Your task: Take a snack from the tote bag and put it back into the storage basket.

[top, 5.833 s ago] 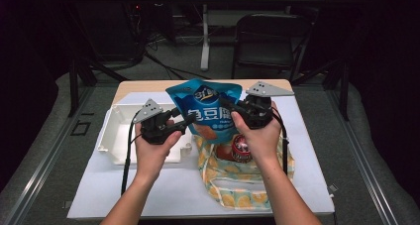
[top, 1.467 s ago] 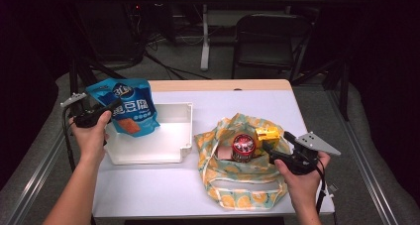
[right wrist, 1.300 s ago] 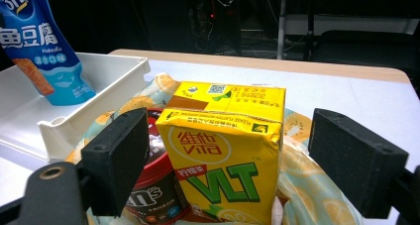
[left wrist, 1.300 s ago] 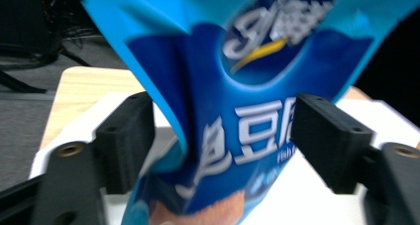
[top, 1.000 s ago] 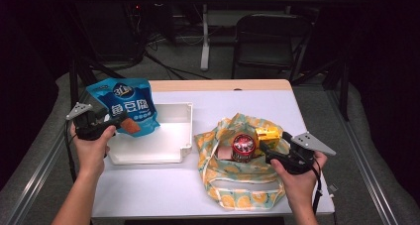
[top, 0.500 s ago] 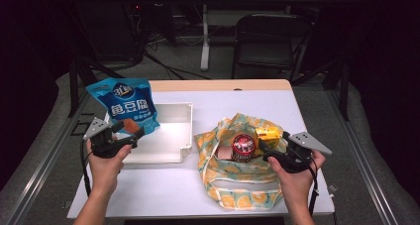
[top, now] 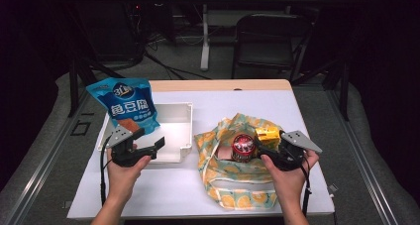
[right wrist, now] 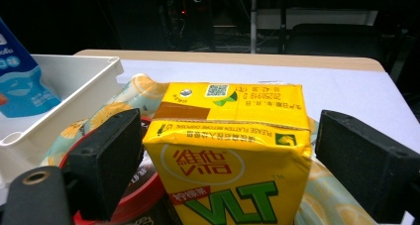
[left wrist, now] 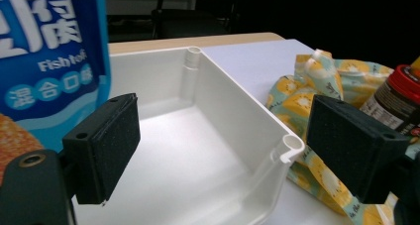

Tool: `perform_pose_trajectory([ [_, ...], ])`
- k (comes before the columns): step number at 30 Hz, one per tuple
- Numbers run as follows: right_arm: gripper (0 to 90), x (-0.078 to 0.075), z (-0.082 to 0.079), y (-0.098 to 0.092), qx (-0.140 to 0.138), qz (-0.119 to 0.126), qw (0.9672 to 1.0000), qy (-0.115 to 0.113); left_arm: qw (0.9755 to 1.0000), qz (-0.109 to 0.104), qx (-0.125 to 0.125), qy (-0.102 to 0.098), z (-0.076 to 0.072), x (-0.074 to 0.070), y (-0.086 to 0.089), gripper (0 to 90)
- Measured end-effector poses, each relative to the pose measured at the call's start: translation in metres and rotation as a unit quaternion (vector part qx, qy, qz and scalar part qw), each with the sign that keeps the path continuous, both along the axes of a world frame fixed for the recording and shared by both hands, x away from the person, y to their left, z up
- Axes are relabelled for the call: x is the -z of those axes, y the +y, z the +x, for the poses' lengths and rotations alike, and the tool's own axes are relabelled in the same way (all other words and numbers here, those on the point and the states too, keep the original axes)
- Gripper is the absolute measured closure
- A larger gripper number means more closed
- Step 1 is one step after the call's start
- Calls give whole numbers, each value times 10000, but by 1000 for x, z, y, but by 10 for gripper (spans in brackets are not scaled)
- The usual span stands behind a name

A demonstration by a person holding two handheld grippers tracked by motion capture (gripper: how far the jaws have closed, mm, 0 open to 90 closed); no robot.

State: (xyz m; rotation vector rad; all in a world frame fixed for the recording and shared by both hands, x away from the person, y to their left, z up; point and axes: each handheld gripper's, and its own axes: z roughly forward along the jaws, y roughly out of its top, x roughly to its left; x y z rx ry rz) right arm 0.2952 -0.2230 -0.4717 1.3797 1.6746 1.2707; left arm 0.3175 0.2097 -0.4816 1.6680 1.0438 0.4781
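Unpacking bag into tray | left gripper (top: 148,148) has let go of blue snack pouch (top: 128,105), now standing at far-left of white tray (top: 187,136); jaws open, empty, drawn back near | right gripper (right wrist: 218,165) open, straddling yellow drink carton (right wrist: 233,150) on cloth bag (top: 228,173), not yet clamped | carton likely next.

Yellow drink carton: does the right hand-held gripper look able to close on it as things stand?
Probably yes. The right hand-held gripper has its jaws open on either side of the yellow drink carton, with nothing between pads and carton; the red-lidded jar sits beside it.
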Motion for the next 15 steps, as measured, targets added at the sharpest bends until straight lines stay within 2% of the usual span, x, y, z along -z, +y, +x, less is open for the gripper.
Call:
perform_pose_trajectory([
  [15,139,13,10,6,286,-45,9996,12,9996,46,250,127,-2,9,-15,149],
])
